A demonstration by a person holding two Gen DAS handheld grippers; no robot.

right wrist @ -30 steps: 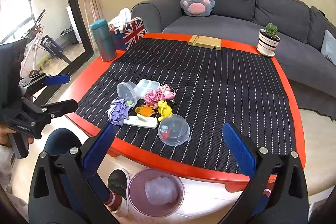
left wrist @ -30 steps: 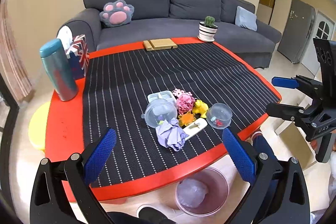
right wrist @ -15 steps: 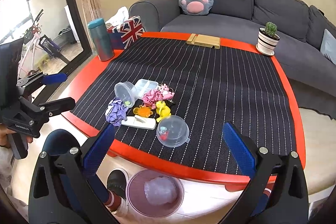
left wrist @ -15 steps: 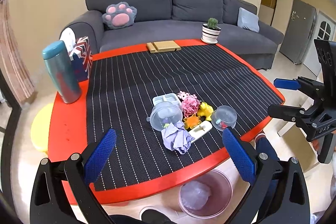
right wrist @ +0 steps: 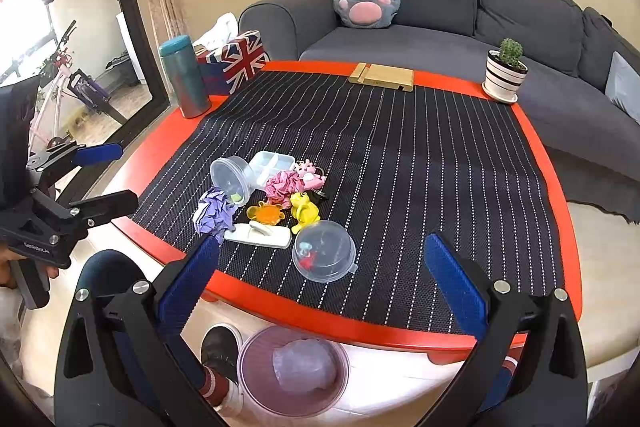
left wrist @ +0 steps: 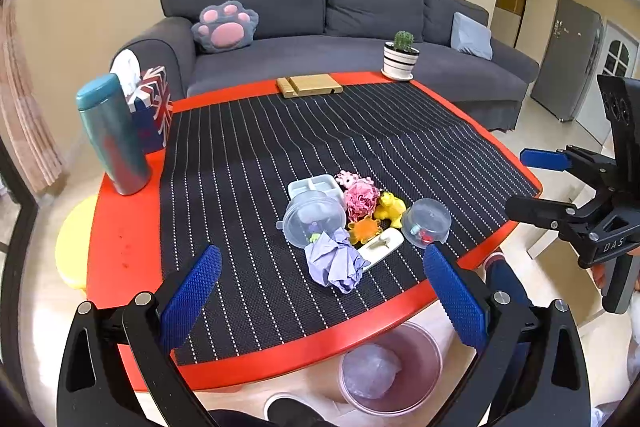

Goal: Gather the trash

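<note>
With the jaws of the left gripper (left wrist: 322, 277) and right gripper (right wrist: 320, 265) being held spread and empty, the crumpled lilac paper ball (left wrist: 336, 261) lying just ahead between the left jaws is being risked: neighbouring toys could be pinched along with it.

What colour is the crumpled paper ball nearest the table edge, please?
Pale purple paper ball, clearest in left wrist view.

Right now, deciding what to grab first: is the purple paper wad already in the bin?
No, the purple paper wad lies on the striped mat beside a clear cup.
</note>
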